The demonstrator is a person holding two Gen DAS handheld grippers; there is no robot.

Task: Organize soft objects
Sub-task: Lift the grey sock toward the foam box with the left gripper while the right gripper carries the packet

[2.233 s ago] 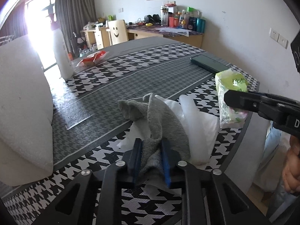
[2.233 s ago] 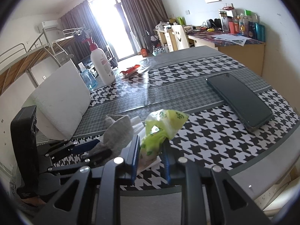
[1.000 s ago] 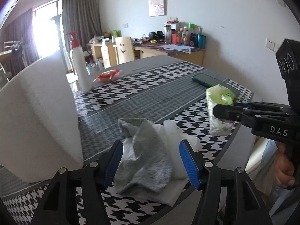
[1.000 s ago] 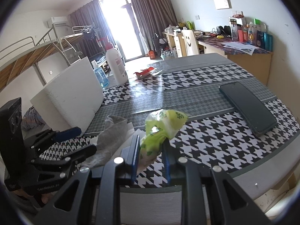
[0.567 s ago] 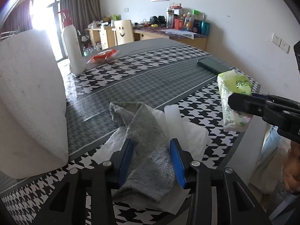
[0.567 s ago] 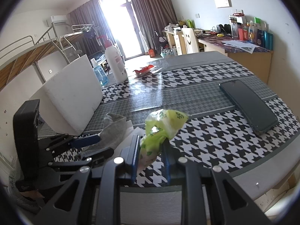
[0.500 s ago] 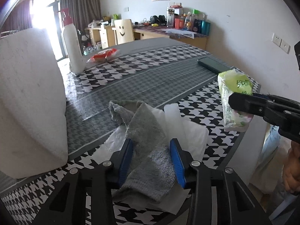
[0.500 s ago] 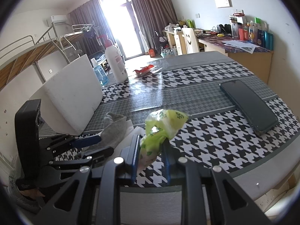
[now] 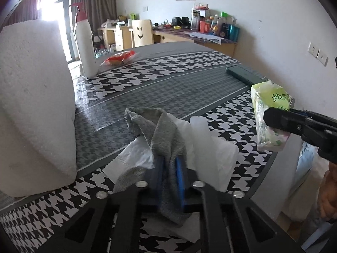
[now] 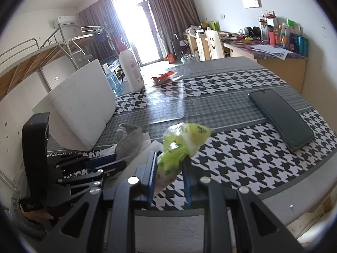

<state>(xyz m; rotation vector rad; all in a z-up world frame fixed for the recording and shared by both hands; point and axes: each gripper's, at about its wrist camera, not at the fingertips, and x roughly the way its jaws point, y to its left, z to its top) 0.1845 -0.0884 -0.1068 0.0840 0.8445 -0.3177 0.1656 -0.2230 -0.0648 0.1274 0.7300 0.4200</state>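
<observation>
now the left gripper is closing on the grey sock, earlier unclamped.

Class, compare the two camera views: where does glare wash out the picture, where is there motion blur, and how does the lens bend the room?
Left wrist view: window blown out, glare streaks the table; the blue fingers closing on the grey sock are smeared. Right wrist view: balcony door overexposed, sheen on the tablecloth; dark round vignette and bowed edges in both.
</observation>
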